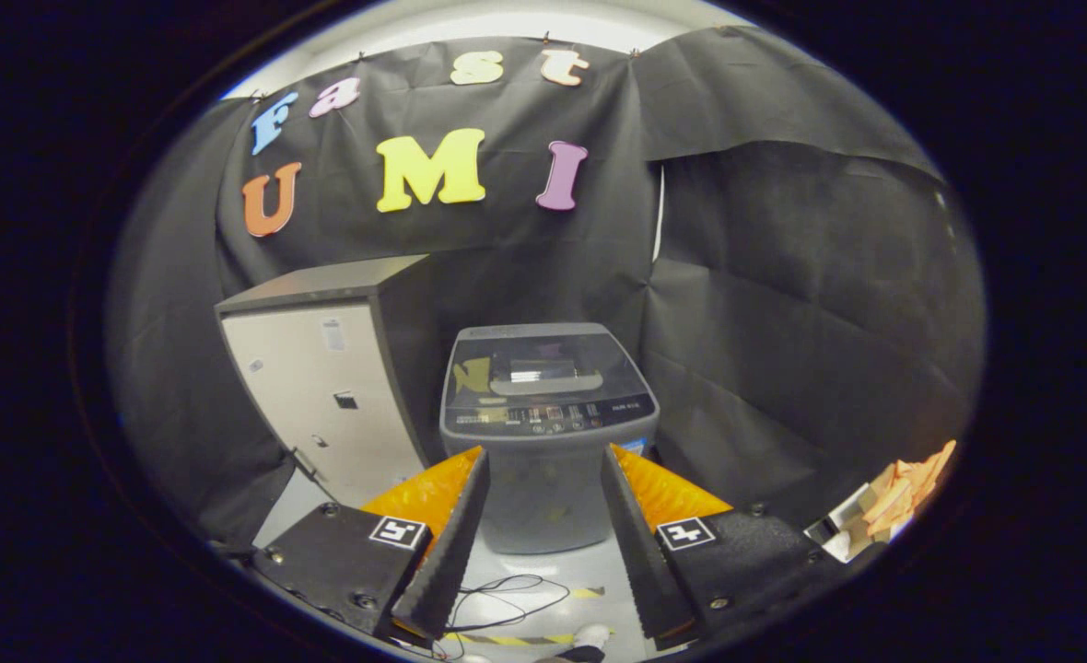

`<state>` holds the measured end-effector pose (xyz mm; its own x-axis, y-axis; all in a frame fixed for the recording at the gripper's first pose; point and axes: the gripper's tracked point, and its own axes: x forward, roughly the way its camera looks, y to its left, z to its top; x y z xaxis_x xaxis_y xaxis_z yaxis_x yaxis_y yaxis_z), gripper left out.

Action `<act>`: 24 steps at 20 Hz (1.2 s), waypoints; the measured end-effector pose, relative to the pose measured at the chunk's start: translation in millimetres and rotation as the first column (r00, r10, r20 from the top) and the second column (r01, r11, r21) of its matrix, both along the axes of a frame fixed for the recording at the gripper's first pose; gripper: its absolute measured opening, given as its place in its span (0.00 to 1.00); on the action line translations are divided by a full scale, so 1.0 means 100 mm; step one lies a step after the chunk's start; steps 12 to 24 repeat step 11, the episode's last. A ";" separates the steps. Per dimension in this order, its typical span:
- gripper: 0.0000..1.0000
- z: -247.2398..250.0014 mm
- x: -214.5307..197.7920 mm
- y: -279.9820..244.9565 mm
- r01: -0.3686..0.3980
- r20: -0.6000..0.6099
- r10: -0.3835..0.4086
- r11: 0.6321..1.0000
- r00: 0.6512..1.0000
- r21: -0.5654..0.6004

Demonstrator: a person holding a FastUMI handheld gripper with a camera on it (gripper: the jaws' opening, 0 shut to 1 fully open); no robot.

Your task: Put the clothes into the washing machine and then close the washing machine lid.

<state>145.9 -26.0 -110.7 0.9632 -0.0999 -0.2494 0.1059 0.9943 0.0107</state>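
Observation:
A small grey top-loading washing machine (546, 433) stands on the floor just beyond my fingers, centred between them. Its dark glass lid (543, 371) lies flat and shut, with a control strip along the front edge. My gripper (543, 465) is open, held back from the machine, with nothing between its fingers. A bunch of orange cloth (903, 493) shows off to the right, beyond the right finger, beside something white.
A tall cabinet (332, 396) with a pale door stands left of the washing machine, angled toward me. Black cloth walls close the booth behind and to the right. A thin black cable (507, 599) and yellow-black tape (507, 638) lie on the pale floor below the fingers.

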 end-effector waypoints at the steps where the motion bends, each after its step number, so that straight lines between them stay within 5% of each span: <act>1: 0.78 0.04 -0.18 0.01 0.000 0.010 0.000 1.000 1.000 -0.009; 11: 0.79 0.62 -1.18 0.20 -0.043 0.151 0.051 0.997 0.987 -0.057; 24: 0.79 0.62 -1.18 0.20 -0.043 0.151 0.051 0.997 0.987 -0.057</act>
